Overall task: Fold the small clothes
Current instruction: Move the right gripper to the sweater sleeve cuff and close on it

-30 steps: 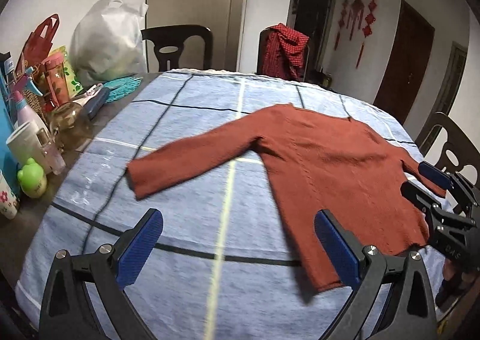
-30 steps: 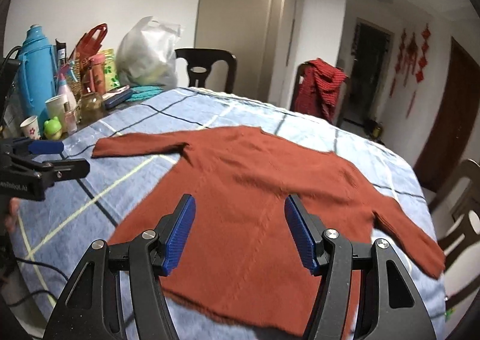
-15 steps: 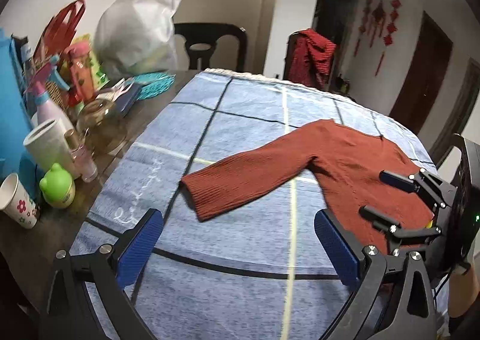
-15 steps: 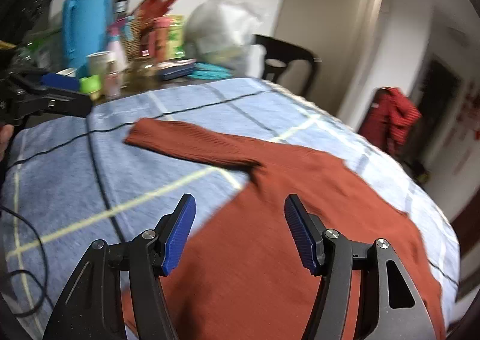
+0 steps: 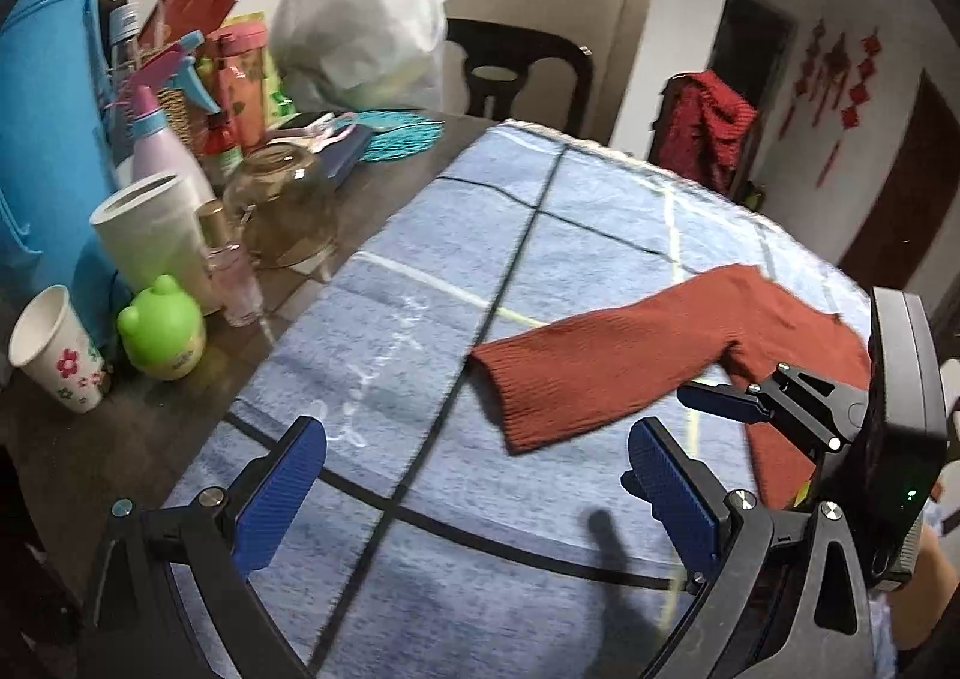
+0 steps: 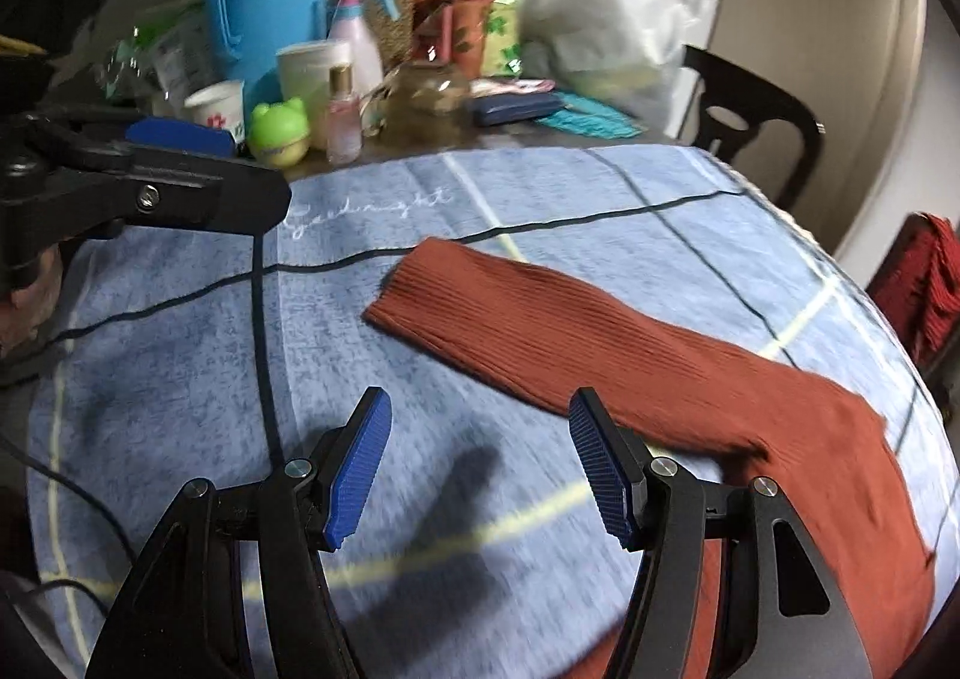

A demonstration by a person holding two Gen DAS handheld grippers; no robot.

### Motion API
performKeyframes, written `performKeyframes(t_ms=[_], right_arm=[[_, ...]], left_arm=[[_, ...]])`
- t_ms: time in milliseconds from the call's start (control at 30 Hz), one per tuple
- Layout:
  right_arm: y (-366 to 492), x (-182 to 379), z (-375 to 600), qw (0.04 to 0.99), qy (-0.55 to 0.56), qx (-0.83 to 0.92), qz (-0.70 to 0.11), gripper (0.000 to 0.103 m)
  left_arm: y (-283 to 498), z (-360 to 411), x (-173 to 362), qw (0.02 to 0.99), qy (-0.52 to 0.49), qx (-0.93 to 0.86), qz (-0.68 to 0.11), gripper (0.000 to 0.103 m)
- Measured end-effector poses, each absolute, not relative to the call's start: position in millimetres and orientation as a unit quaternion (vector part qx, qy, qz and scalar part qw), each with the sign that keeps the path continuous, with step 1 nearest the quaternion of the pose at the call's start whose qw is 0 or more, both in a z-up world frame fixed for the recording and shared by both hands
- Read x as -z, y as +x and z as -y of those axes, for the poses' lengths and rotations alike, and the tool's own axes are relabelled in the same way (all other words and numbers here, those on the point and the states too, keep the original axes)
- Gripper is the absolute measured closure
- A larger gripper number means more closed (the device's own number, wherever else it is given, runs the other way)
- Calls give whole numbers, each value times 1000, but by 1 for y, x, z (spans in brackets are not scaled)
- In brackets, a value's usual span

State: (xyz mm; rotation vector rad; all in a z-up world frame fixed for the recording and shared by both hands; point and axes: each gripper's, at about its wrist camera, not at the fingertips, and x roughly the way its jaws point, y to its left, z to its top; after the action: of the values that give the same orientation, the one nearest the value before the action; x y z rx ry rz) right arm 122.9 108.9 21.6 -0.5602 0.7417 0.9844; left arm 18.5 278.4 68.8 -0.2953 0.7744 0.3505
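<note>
Lying flat on a blue checked blanket [image 6: 180, 391], a rust-red sweater [image 6: 780, 439] stretches 1 sleeve [image 5: 600, 373] toward clutter beyond. The left gripper [image 5: 474, 493] hovers with jaws spread wide and empty, the sleeve cuff just ahead between its fingers. The right gripper [image 6: 480, 469] is also released, sleeve touching or nearly touching its right finger; blur hides which.

A home dining room: cluttered table [image 5: 414, 151], dark chairs [image 5: 516, 67], red New Year hangings [image 5: 834, 79] beside a door.
</note>
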Motion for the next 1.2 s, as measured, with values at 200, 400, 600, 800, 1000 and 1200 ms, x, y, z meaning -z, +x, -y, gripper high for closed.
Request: performKeyframes(t_ms=[200,400,600,800,1000,1200], right_arm=[[127,-9,-132,759,-277,-474,-350,41],[133,-7,-148,752,-283,-483,-348,43],[133,-6,-152,750,-281,-489,-346,59],[129,-6,-153,750,-289,-488,-339,80],[133,-10,-148,760,-274,-481,-340,94],[143,-23,-130,779,-238,-468,-342,95]], left_arm=[[22,-294,-60,894,-173,-181,-372,1],[23,-310,-55,887,-205,-190,-368,1],[23,-319,-55,883,-218,-199,-364,1],[22,-323,-54,879,-230,-202,-365,1],[27,-316,-54,879,-225,-195,-371,1],[34,-310,-55,882,-230,-174,-374,1]])
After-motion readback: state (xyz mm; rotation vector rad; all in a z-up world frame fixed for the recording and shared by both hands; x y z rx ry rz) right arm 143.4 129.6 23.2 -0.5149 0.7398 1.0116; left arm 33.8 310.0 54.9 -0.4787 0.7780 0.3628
